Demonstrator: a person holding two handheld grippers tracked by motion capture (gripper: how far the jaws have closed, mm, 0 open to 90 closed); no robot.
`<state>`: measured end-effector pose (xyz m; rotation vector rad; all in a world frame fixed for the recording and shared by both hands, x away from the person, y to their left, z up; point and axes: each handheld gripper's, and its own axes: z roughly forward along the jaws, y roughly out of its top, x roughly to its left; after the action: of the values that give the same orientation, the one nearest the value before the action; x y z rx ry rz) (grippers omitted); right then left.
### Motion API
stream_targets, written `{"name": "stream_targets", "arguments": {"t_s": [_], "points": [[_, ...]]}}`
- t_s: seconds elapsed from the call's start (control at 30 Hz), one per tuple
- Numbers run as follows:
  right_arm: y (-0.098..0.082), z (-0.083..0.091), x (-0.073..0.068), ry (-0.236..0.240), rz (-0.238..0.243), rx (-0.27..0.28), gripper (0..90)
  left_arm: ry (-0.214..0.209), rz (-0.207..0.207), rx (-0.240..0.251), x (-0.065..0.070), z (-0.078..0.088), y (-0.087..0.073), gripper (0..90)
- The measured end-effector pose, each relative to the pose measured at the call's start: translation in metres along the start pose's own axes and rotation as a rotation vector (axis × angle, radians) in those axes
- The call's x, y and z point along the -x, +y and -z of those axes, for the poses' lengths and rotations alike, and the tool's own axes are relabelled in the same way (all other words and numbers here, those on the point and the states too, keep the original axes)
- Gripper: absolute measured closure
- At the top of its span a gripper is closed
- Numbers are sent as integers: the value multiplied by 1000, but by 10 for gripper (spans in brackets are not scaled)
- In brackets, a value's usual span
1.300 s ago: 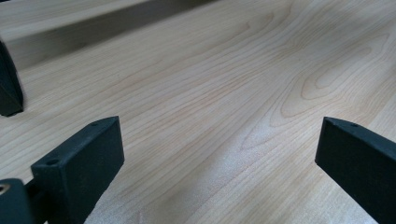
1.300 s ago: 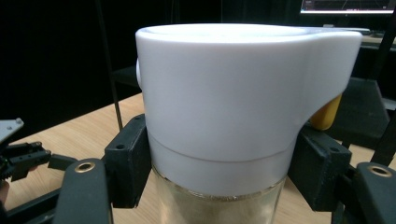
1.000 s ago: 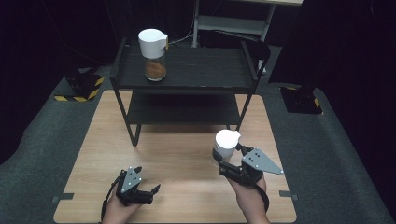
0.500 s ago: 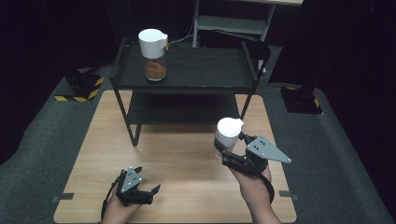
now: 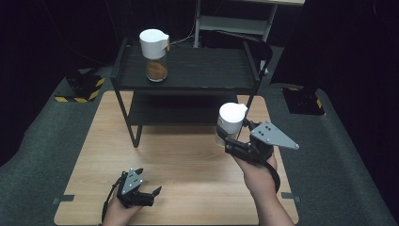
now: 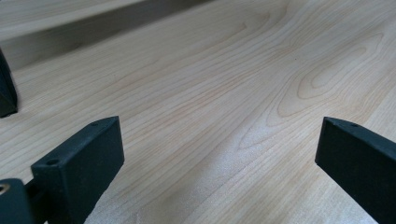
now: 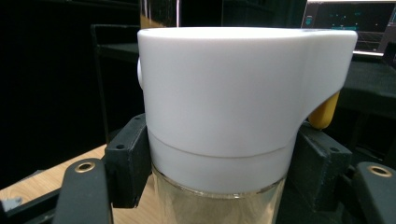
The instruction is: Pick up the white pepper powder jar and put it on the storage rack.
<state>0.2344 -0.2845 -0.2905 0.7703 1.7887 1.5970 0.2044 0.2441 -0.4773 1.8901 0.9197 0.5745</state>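
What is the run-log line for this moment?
right tool: shut on jar, above table | left tool: open, on table | second jar: shelf

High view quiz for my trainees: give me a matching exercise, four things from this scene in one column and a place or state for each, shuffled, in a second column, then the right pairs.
Things:
1. Glass jar with white lid and brown contents
2. Glass jar with white lid, clear body
3. Left claw
4. Black two-tier metal shelf

Places or states:
A. Open, low over the light wooden table
B. Standing at the table's far end
C. Standing on the shelf's top tier
D. Clamped in the right claw, off the table

Pairs: 1-C, 2-D, 3-A, 4-B
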Motion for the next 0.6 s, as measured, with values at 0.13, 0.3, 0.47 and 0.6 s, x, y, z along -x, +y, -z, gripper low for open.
{"name": "stream_targets", "arguments": {"t_s": [0.13,0.3,0.47,0.6], "points": [[8,-3,2,-2,5,6,302,-2,0,0,0,0,0,14],[23,-8,5,-8,14,8,302,-4,4,0,0,0,0,14],[35,-12,5,-17,35,11,302,-6,0,-1,-1,0,0,14],[43,-16,6,-19,32,13,302,-8,1,0,-1,0,0,15]]}}
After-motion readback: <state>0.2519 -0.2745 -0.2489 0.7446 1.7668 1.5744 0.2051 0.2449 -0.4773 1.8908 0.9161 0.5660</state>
